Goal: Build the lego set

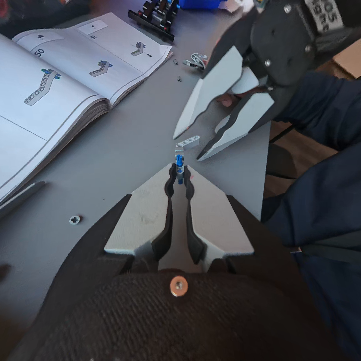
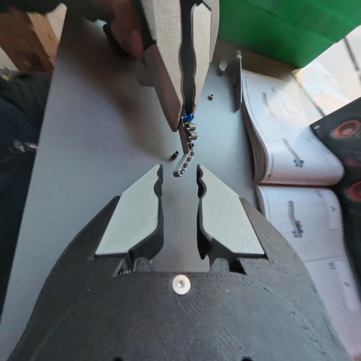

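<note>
My left gripper [image 1: 179,166] is shut on a bent grey beam with blue pins [image 1: 179,166]. The beam's far end [image 1: 188,141] sticks out past my fingertips above the grey table [image 1: 136,156]. My right gripper [image 2: 179,166] is open and empty, its tips on either side of the beam's free end [image 2: 184,165] without touching it. In the left wrist view the right gripper [image 1: 185,148] comes in from the upper right. In the right wrist view the left gripper [image 2: 185,117] comes down from the top, holding the beam with its blue pin [image 2: 188,117] and grey sleeves [image 2: 191,130].
An open instruction booklet [image 1: 58,78] lies at left. A black partly built model [image 1: 154,19] stands at the back. Small loose parts lie about: a grey bush [image 1: 75,220], dark pins [image 1: 179,79], a grey piece cluster [image 1: 197,60], a dark pin [image 2: 174,155]. The table edge [image 1: 265,175] is at right. My two grippers' fingertips are within a few centimetres of each other.
</note>
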A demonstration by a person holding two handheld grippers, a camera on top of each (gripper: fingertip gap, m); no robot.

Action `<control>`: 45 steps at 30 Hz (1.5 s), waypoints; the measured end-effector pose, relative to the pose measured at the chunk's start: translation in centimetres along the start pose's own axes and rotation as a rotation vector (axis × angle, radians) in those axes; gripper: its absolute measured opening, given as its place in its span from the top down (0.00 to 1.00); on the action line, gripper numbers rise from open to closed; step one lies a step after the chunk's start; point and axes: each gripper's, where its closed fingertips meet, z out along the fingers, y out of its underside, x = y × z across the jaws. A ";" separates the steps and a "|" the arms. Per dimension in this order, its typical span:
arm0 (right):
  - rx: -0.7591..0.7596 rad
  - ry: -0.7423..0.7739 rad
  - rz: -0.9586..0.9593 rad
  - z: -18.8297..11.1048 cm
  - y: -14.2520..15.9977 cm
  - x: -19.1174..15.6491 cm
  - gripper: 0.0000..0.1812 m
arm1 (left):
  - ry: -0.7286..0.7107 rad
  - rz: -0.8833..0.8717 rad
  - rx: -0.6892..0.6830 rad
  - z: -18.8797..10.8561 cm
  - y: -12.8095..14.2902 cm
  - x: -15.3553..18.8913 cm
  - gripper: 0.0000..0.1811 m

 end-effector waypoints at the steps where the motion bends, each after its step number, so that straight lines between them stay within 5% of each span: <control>1: 0.015 -0.056 0.057 0.0 -0.1 -0.3 0.81 | -0.011 0.022 -0.003 0.1 0.0 0.1 0.98; 7: 0.006 -0.195 0.286 0.8 -0.3 -0.4 0.93 | -0.050 0.017 -0.003 -0.1 0.4 0.1 0.98; 14: -0.075 -0.103 0.212 1.7 0.6 -0.2 0.96 | -0.098 -0.031 -0.154 0.7 2.9 -0.3 0.97; 20: -0.064 -0.089 0.204 1.5 0.4 -0.1 0.96 | -0.120 0.006 -0.147 0.8 2.6 -0.2 0.92; 32: -0.033 -0.128 0.239 1.3 0.0 -0.2 0.92 | -0.091 0.017 -0.121 0.8 2.1 0.1 0.98; 45: -0.030 -0.122 0.283 1.5 0.0 0.3 0.98 | -0.078 -0.004 -0.140 1.2 2.3 0.3 0.95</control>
